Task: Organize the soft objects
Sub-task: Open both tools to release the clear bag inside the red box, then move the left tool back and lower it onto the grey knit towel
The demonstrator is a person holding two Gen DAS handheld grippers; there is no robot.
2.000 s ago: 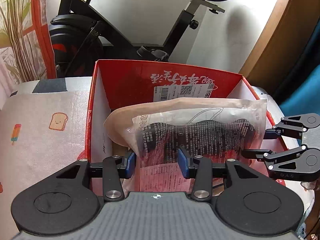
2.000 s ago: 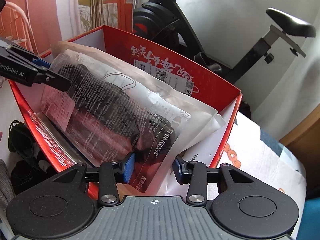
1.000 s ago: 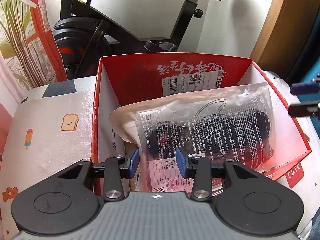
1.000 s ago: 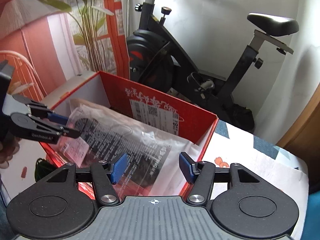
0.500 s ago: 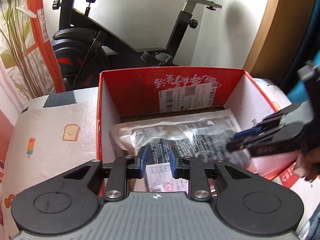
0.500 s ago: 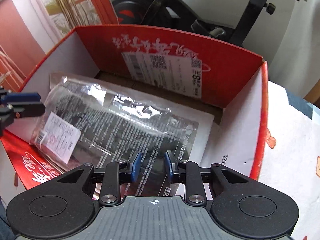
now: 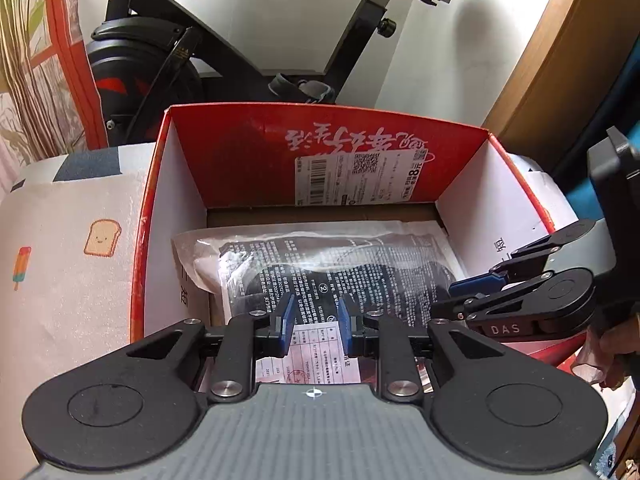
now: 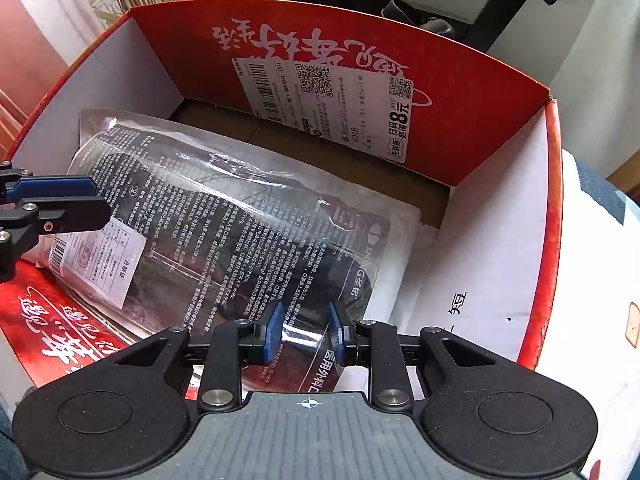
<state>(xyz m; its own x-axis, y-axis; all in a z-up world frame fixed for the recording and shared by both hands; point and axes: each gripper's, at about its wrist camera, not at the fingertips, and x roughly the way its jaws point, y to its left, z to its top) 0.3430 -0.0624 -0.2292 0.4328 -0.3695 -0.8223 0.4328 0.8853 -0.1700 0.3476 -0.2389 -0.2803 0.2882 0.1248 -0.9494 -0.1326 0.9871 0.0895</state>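
A clear plastic pack of black masks (image 7: 340, 264) lies flat on the floor of a red cardboard box (image 7: 248, 152). It also shows in the right wrist view (image 8: 240, 224), inside the box (image 8: 460, 92). My left gripper (image 7: 315, 324) hangs over the pack's near end with the white label, jaws narrowly apart, gripping nothing. My right gripper (image 8: 305, 330) hangs over the other end, jaws narrowly apart. Each gripper shows in the other's view, the right one (image 7: 476, 292) at the box's right, the left one (image 8: 60, 200) at its left.
The box stands on a white cloth with toast and ice-lolly prints (image 7: 72, 264). A black exercise bike (image 7: 168, 60) stands behind the box by a white wall. A wooden panel (image 7: 560, 60) rises at the right. A red patterned curtain (image 7: 48, 40) hangs at the left.
The pack went from leaning upright in the box to lying flat on its floor. Both grippers closed in over its ends, and their jaws have now opened slightly off it.
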